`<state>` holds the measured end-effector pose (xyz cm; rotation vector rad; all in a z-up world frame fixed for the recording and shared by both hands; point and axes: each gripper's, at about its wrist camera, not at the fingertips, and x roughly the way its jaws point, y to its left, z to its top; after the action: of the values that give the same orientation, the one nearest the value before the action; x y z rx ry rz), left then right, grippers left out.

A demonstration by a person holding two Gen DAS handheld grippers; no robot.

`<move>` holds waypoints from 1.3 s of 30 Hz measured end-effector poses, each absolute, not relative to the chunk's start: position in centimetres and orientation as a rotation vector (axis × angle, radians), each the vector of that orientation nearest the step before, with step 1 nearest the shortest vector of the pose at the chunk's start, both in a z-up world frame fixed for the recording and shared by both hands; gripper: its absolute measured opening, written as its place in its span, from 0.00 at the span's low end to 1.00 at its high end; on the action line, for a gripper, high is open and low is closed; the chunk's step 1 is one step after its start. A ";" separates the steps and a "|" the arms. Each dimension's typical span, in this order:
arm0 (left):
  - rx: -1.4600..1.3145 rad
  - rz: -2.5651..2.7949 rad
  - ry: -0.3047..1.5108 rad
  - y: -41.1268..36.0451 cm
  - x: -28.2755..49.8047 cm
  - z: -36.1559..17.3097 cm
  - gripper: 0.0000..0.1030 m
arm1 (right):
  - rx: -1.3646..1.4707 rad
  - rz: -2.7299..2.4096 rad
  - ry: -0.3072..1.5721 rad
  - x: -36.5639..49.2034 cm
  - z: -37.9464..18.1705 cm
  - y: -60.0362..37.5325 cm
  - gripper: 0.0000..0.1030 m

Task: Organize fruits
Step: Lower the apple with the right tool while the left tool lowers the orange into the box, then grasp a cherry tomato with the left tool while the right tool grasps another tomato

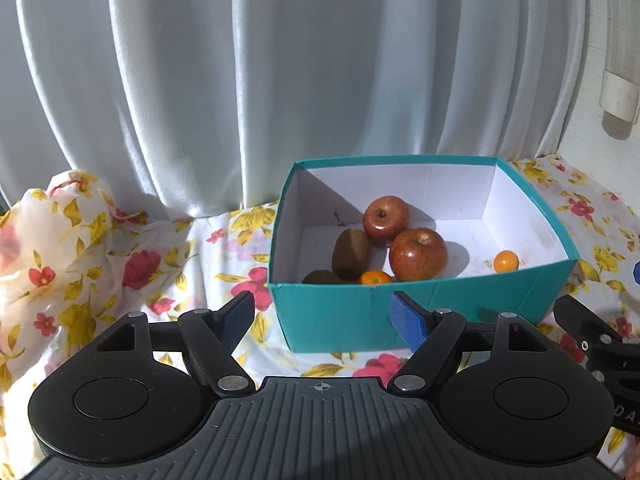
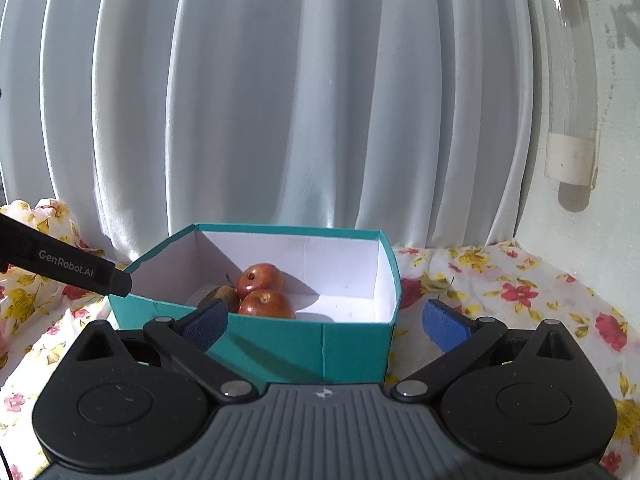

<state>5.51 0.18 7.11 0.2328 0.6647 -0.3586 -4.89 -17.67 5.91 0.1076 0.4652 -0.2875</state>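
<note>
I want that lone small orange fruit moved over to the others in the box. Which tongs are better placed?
Probably the left tongs: they are open and their view shows the small orange fruit in the box. From the right tongs, the box wall hides it.

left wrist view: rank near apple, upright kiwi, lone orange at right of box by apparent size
1. Near apple, largest.
2. Upright kiwi, narrower but about as tall.
3. Lone orange, clearly smallest.
All lie at similar depth in the teal box, so nearness barely skews this.
</note>
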 end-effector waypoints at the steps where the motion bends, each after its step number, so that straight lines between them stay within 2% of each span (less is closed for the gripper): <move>1: 0.241 -0.372 0.656 0.3 4.8 6.7 0.78 | 0.110 -0.298 0.481 -5.1 5.7 -17.5 1.00; 17: 0.326 -0.521 0.737 0.9 -1.6 -0.5 0.76 | 0.143 -0.277 0.637 -6.3 1.0 -16.8 0.99; 19: 0.322 -0.535 0.756 0.9 -1.8 -1.0 0.76 | 0.146 -0.258 0.656 -6.2 0.4 -16.6 0.93; 24: 0.338 -0.545 0.781 0.8 -2.2 -2.1 0.75 | 0.135 -0.246 0.695 -5.9 -1.1 -16.1 0.89; 26: 0.344 -0.556 0.771 0.6 -2.6 -2.3 0.75 | 0.142 -0.240 0.712 -5.8 -1.7 -16.1 0.80; 29: 0.358 -0.558 0.762 0.1 -2.8 -2.6 0.75 | 0.133 -0.235 0.728 -5.5 -2.2 -16.0 0.75; 33: 0.353 -0.565 0.774 -0.3 -2.5 -3.0 0.70 | 0.118 -0.226 0.742 -5.0 -2.8 -16.0 0.71; 35: 0.349 -0.566 0.781 -0.4 -2.2 -3.2 0.67 | 0.119 -0.219 0.752 -4.6 -3.1 -16.0 0.61; 39: 0.336 -0.576 0.798 -0.5 -1.7 -3.6 0.64 | 0.117 -0.206 0.762 -4.1 -3.4 -16.0 0.61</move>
<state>-1.70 -0.51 -3.58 0.3365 0.7979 -0.5765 -4.08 -16.03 -3.44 0.1173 0.7624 -0.2065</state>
